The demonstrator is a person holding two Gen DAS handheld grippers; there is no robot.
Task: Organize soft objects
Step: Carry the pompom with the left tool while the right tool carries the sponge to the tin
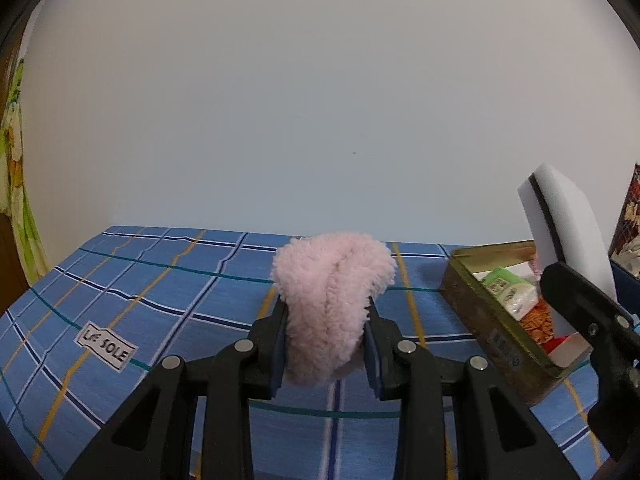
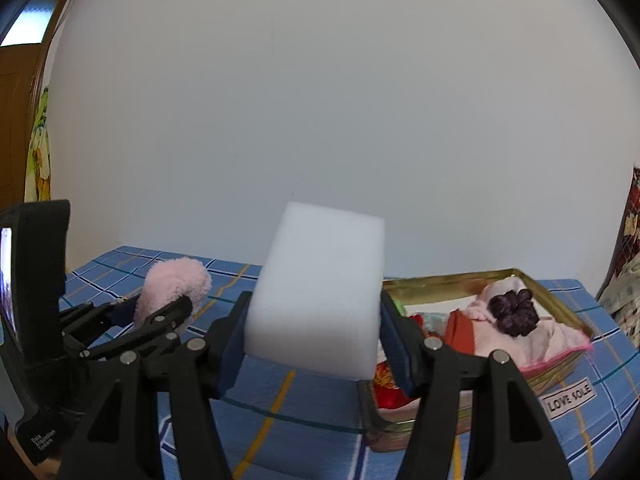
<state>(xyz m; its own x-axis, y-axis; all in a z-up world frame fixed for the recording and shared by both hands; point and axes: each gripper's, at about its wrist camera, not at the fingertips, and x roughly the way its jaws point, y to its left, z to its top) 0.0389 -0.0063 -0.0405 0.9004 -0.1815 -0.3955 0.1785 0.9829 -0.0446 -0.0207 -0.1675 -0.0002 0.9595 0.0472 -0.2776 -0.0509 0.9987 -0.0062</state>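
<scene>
My left gripper (image 1: 326, 336) is shut on a fluffy pink plush piece (image 1: 332, 304), held above the blue checked cloth. The same plush (image 2: 172, 292) shows at the left of the right wrist view, between the left gripper's fingers (image 2: 160, 320). My right gripper (image 2: 314, 328) is shut on a white foam sponge block (image 2: 320, 296), lifted over the left end of the gold tin (image 2: 560, 308). In the left wrist view the sponge (image 1: 568, 236) and the right gripper's finger (image 1: 580, 296) hang over the tin (image 1: 480, 328).
The tin holds a pink cloth with a dark purple flower (image 2: 514, 312), a red item (image 2: 388, 388) and small packets (image 1: 508, 292). The table's blue checked cloth (image 1: 160, 300) carries a "LOVE SOLE" label (image 2: 568, 398). A plain wall stands behind. A patterned fabric (image 2: 630, 240) is at the right.
</scene>
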